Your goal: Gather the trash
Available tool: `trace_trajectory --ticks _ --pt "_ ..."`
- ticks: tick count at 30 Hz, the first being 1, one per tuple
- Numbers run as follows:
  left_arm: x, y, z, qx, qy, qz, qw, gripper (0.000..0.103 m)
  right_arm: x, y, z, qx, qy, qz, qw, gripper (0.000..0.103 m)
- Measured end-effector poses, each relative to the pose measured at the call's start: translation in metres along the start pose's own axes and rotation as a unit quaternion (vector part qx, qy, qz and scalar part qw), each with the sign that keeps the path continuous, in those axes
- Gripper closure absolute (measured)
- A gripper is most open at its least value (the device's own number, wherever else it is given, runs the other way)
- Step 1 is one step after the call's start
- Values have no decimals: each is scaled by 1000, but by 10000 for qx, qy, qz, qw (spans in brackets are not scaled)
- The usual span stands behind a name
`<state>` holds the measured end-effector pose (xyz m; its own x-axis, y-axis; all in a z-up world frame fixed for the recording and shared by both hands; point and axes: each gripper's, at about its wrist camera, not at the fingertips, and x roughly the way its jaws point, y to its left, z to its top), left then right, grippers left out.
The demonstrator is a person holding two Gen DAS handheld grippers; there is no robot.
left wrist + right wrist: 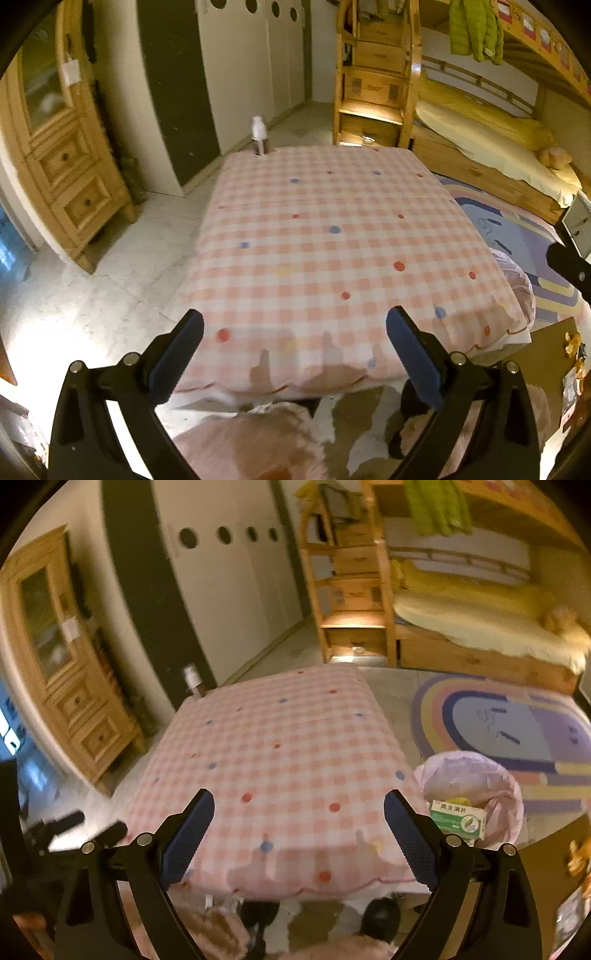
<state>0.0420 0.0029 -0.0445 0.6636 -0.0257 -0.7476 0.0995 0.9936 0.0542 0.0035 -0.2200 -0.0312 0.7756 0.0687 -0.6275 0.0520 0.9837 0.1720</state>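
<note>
Ahead of both tongs spreads a table under a pink checked tablecloth [325, 236] with coloured dots. Just right of the right gripper [299, 830], beside the table's near corner, stands a trash bin lined with a pink bag [495, 775], holding a green-and-white carton [458, 818]. Both the right gripper and the left gripper [295, 347] are spread wide, holding nothing.

Left gripper [295, 341] open over checked tablecloth [325, 236]; bottle [259, 136] beyond.
</note>
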Motion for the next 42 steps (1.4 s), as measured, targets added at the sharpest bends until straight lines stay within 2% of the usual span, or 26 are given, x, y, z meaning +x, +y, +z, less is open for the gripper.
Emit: trace_trajectory --ticks 4,11,16,42 --pt "-31 4 -8 112 -188 230 9995 7 -27 5 -4 -159 -20 -76 9998 11" --pt "-61 11 -15 59 -333 139 9993 7 -56 3 -7 -249 -80 -293 9992 11" --pt "-66 7 -13 75 -421 89 9990 7 -59 2 -9 -278 -91 -333 9990 11" --pt "-64 -3 -12 108 -375 89 9992 7 -62 -2 -11 -238 -108 -330 9991 11"
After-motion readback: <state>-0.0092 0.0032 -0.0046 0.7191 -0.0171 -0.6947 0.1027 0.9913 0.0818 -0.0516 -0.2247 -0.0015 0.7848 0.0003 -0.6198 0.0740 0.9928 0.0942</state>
